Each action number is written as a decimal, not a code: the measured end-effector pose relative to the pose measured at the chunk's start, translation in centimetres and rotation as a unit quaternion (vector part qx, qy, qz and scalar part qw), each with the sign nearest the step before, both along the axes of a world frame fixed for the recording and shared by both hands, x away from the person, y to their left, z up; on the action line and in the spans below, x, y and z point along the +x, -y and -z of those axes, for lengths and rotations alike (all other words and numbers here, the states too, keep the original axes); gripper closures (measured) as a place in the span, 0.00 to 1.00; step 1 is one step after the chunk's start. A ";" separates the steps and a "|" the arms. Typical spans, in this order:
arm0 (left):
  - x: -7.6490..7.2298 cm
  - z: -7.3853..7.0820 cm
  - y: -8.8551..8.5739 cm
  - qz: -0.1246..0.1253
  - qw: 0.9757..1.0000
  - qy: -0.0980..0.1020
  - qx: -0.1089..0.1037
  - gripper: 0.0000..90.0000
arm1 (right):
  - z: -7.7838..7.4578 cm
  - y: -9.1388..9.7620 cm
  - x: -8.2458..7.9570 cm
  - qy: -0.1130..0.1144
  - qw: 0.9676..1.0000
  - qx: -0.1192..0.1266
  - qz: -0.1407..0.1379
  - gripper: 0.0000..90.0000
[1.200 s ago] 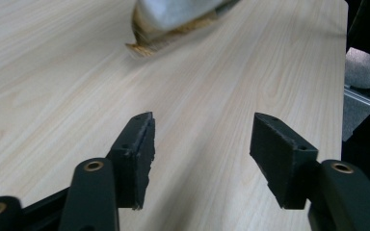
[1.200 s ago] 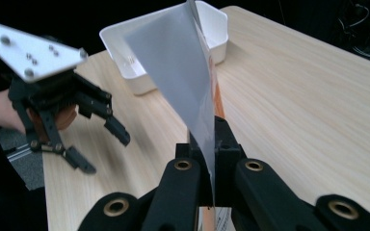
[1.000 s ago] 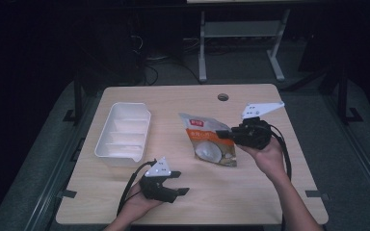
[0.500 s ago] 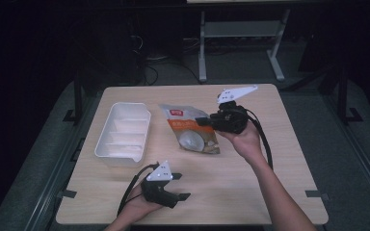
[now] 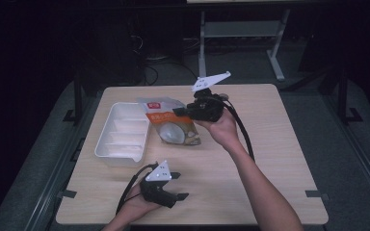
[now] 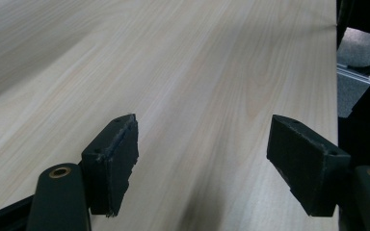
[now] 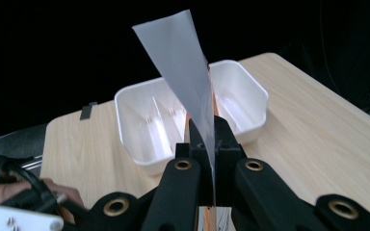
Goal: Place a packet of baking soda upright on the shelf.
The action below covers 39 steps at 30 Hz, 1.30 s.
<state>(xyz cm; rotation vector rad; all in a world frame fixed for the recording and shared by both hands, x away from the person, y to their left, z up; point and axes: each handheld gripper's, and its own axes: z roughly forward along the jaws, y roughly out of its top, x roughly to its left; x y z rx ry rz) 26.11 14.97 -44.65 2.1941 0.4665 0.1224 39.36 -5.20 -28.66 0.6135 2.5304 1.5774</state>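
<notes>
Pouch (image 5: 172,126), shifted left, in right hand-held gripper (image 5: 182,112)

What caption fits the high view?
Right claw lifts a food pouch beside the white tray; left claw rests open.

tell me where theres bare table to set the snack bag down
Bare wood lies right of the right gripper out to the table edge, and between the left gripper and that edge. The back left is crowded: the white tray sits there, the held snack bag beside it.
</notes>
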 end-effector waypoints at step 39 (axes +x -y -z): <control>0.6 0.0 -1.2 -0.009 1.000 0.011 0.009 0.28 | -0.6 -12.8 3.7 -0.004 0.998 0.020 -0.066 1.00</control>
